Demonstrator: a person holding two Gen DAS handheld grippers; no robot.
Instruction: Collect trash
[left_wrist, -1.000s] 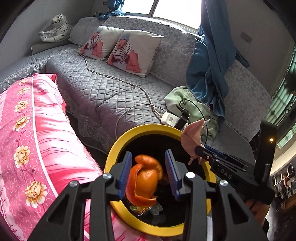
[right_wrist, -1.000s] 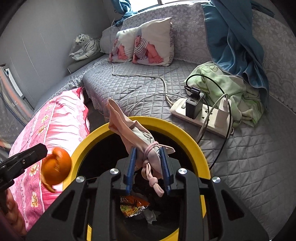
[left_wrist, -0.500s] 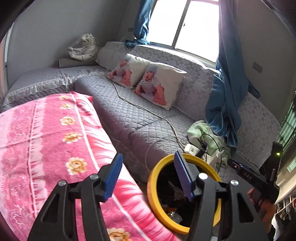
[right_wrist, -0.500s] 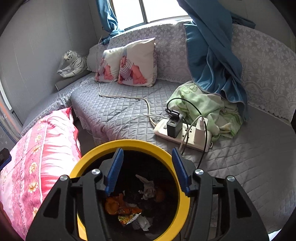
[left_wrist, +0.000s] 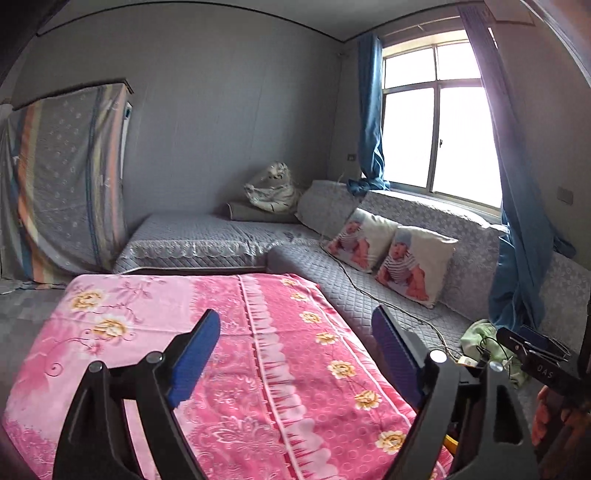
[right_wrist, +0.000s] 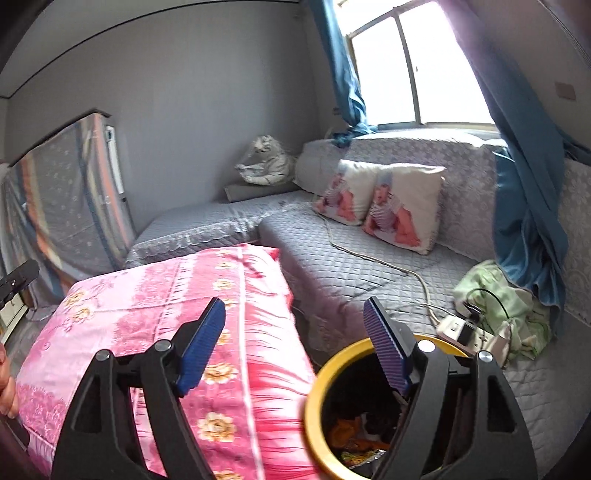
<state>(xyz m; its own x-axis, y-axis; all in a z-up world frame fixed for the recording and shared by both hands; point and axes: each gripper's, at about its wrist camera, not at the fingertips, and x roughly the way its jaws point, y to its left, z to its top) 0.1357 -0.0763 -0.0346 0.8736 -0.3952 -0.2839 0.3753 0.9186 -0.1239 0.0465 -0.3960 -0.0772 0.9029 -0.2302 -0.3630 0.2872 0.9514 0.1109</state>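
Both loads dropped: orange peel (right_wrist: 341, 430) now in bin (right_wrist: 314, 406) below right gripper (right_wrist: 295, 345); left gripper (left_wrist: 295, 354) likewise just spread wide, empty. Ready for more trash.

Daylight comes in through the window (left_wrist: 439, 122), which is so bright that it looks pure white, with no outside to see. A pale purple glow spreads over the blue curtain (left_wrist: 517, 236) next to it. The grey wall (left_wrist: 229, 122) is lit softly and evenly. The pink blanket (right_wrist: 207, 314) looks smeared and fuzzy in the right wrist view. Both pictures bend at the edges, so straight lines curve, and the corners go dark.
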